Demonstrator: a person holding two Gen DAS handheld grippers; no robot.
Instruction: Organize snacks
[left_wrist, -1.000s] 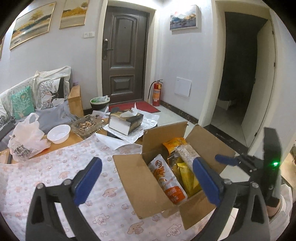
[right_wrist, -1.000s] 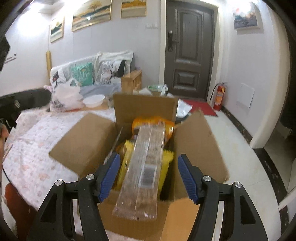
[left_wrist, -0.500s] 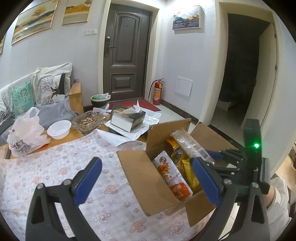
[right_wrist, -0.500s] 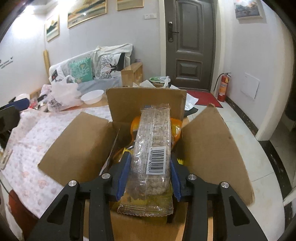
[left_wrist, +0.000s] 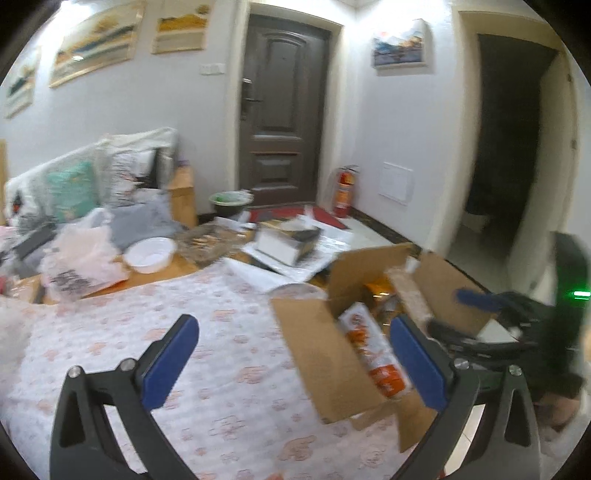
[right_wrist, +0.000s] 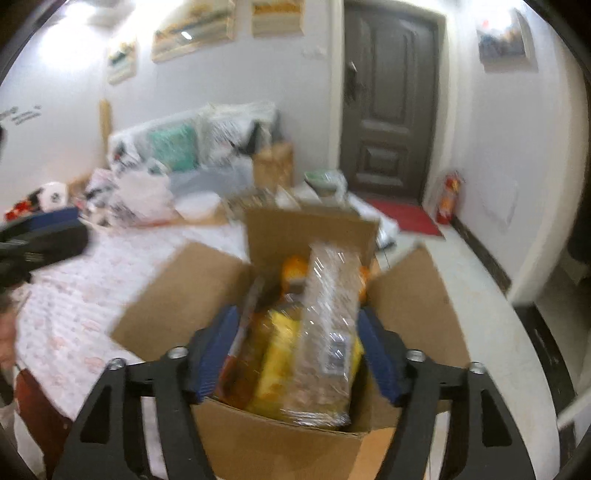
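There is one open box (right_wrist: 280, 443) on the desk (left_wrist: 229, 369). Inside it at least four snack packs can be counted: one clear pack (right_wrist: 328, 332), one yellow pack (right_wrist: 277, 365), one orange pack (right_wrist: 295, 267) and one white-and-orange pack (left_wrist: 373, 350). There are two claws, one left (left_wrist: 295, 358) and one right (right_wrist: 295, 350). There is also one white bowl (left_wrist: 149, 253), one extinguisher (left_wrist: 344, 192), one door (left_wrist: 284, 110) and four pictures (left_wrist: 400, 44) on the walls.

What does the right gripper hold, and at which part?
Nothing. The right gripper has just been opening its jaws; the clear pack between them rests free.
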